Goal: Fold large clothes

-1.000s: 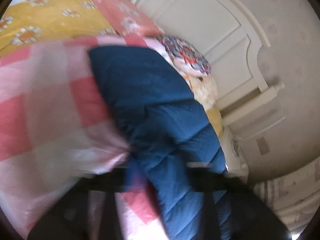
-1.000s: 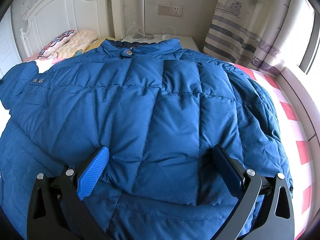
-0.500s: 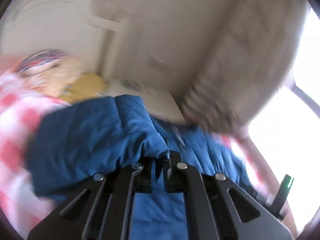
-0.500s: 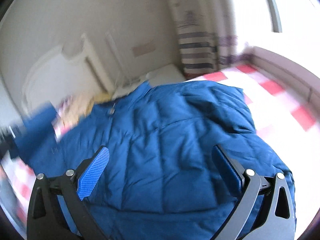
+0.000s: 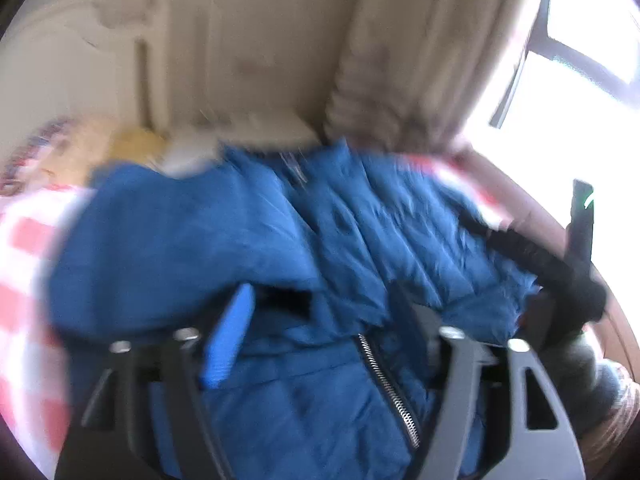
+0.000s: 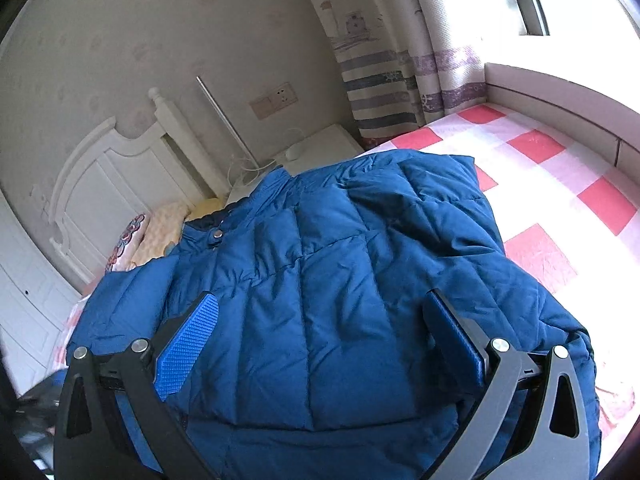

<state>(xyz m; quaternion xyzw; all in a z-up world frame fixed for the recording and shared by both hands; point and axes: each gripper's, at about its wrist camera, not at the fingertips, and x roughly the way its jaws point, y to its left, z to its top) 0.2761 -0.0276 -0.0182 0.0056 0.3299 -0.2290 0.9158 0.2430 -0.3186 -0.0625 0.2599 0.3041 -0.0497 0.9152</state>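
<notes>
A dark blue puffer jacket (image 6: 340, 280) lies spread on the bed, collar and snap toward the headboard. My right gripper (image 6: 320, 340) hovers open over its lower half, the blue pads wide apart and touching nothing. In the blurred left wrist view the same jacket (image 5: 360, 240) fills the middle, with a folded-over flap on the left and a zipper (image 5: 384, 380) running down between the fingers. My left gripper (image 5: 320, 332) is opening. Its pads stand far apart above the fabric and no longer pinch it.
A pink and white checked bedcover (image 6: 560, 184) lies under the jacket. Pillows (image 6: 160, 232) sit by the white headboard (image 6: 112, 184). Behind are a white nightstand (image 6: 320, 148) and a striped curtain (image 6: 380, 80). A padded ledge (image 6: 560, 92) borders the bed's right side.
The left gripper, shut on a jacket fold, swept it across over the jacket and has opened, letting go. The right gripper rolled a little and stays open above the jacket.
</notes>
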